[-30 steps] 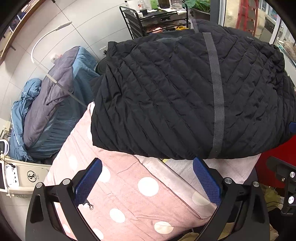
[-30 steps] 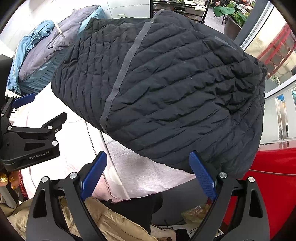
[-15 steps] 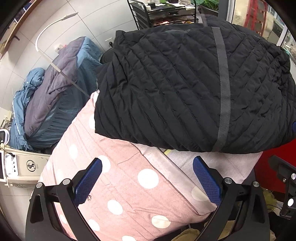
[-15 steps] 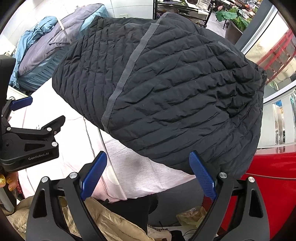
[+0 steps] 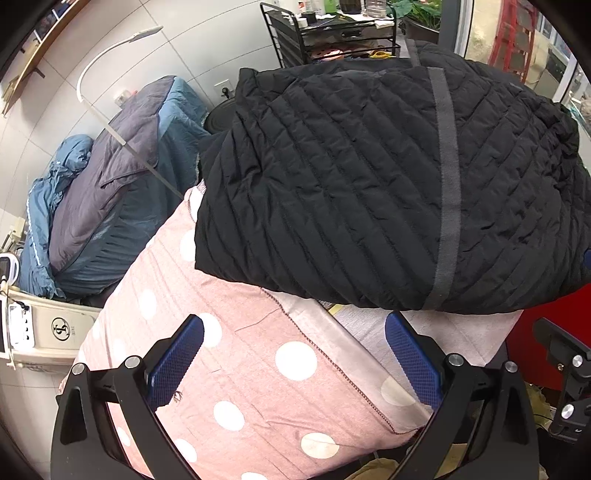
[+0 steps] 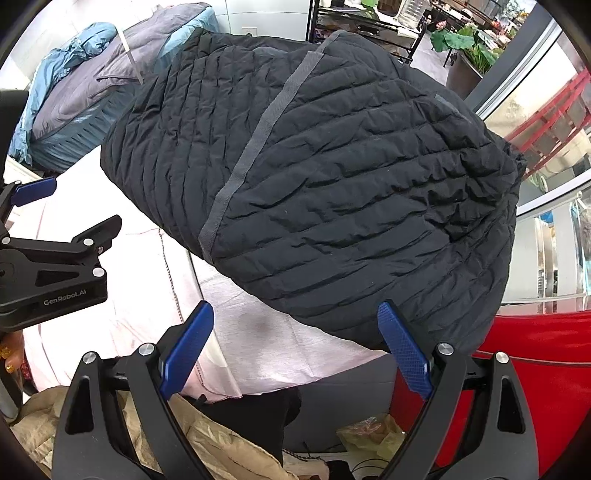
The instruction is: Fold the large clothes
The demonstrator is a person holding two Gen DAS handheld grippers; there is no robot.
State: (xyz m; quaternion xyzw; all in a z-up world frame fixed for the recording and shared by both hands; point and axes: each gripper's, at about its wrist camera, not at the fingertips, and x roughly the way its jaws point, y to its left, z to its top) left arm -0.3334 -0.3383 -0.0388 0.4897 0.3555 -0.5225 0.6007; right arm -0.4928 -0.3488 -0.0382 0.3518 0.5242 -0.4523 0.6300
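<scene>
Folded black quilted jacket (image 5: 388,192) lies at 12 o'clock on my pink polka-dot sheet (image 5: 258,373), its right edge overhanging. Left gripper (image 5: 293,360) and right gripper (image 6: 297,349) both gape, empty. Risk: a nudge slides the bulky bundle off, or the puffy folds spring open.

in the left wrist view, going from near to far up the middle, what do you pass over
Open left gripper → pink polka-dot cloth → folded black quilted jacket with its grey stripe → black wire rack against the wall.
</scene>
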